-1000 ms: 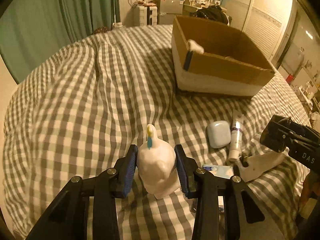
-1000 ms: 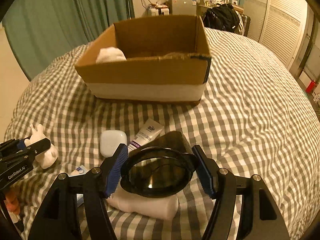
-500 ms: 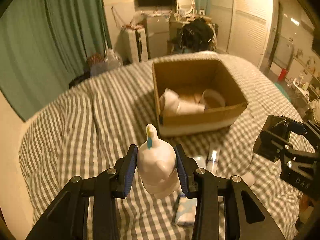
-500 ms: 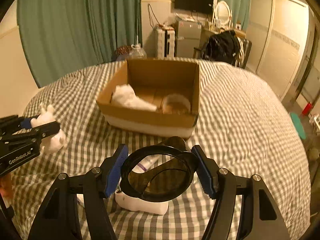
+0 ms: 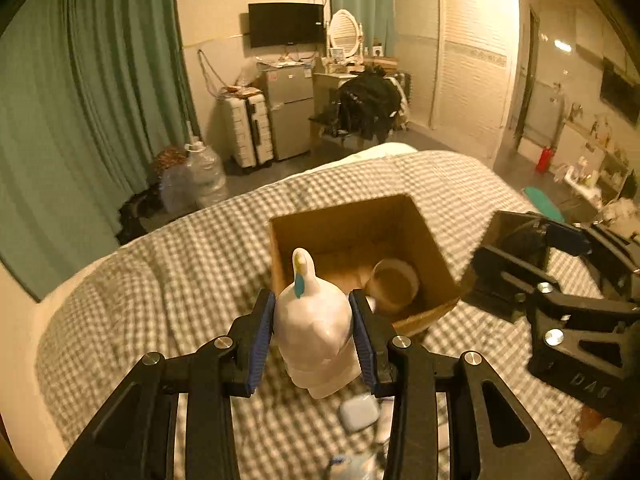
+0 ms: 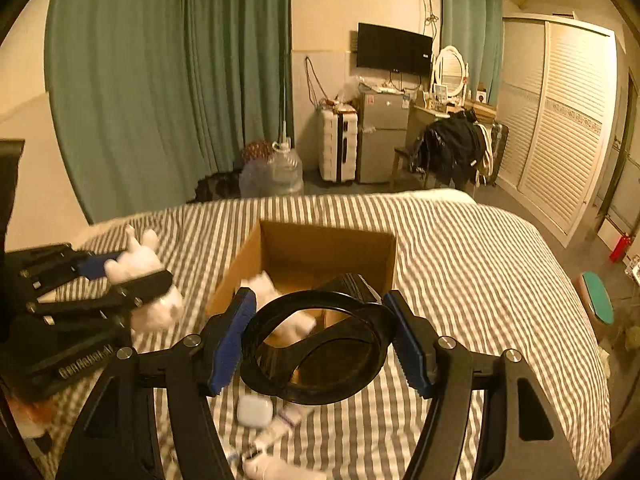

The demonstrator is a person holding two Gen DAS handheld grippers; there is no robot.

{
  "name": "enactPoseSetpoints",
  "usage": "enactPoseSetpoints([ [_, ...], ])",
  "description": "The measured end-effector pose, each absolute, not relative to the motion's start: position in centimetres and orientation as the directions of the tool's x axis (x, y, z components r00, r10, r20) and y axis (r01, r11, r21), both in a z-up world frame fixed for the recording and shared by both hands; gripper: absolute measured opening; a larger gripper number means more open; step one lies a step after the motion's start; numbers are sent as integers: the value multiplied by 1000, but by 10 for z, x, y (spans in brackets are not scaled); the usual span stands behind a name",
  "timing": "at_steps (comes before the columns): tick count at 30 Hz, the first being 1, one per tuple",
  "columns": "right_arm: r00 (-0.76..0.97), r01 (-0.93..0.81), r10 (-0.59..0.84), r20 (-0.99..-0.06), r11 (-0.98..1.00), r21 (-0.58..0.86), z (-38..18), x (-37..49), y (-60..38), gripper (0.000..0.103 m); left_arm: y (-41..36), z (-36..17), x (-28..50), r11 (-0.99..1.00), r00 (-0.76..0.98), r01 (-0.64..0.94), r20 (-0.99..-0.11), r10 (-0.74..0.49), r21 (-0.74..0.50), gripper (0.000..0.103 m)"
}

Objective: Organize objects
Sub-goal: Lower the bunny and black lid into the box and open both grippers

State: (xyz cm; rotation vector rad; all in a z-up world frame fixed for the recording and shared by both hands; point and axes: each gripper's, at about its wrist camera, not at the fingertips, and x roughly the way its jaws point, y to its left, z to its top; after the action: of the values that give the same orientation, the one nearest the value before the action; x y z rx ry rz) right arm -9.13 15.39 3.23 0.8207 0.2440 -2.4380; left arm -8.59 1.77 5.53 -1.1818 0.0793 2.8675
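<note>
My left gripper is shut on a white animal figurine with a blue and yellow mark, held in the air above the checked bed. The same figurine shows at the left of the right wrist view. My right gripper is shut on a black round container, also lifted. An open cardboard box lies on the bed ahead; a round bowl and something white lie inside it. The right gripper also shows at the right of the left wrist view, beside the box.
On the checked bedcover below lie a white earbud case, a tube and other small items. Beyond the bed stand green curtains, a water jug, a suitcase, a small fridge and a wardrobe.
Both grippers have risen well above the bed with their loads still held. The box now appears lower and farther, and its inside shows.
</note>
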Motion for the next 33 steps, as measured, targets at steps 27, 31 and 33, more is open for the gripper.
enactPoseSetpoints([
  [27, -571, 485, -411, -711, -867, 112, -65, -253, 105, 65, 20, -60, -242, -993, -615, -116, -786, 60, 15, 38],
  [31, -569, 473, -400, -718, -874, 112, -73, -255, 105, 66, 20, -66, -241, -993, -614, -119, -787, 60, 17, 38],
  [33, -569, 471, -394, -722, -876, 107, -75, -255, 105, 66, 20, -66, -237, -993, -616, -121, -785, 66, 11, 38],
])
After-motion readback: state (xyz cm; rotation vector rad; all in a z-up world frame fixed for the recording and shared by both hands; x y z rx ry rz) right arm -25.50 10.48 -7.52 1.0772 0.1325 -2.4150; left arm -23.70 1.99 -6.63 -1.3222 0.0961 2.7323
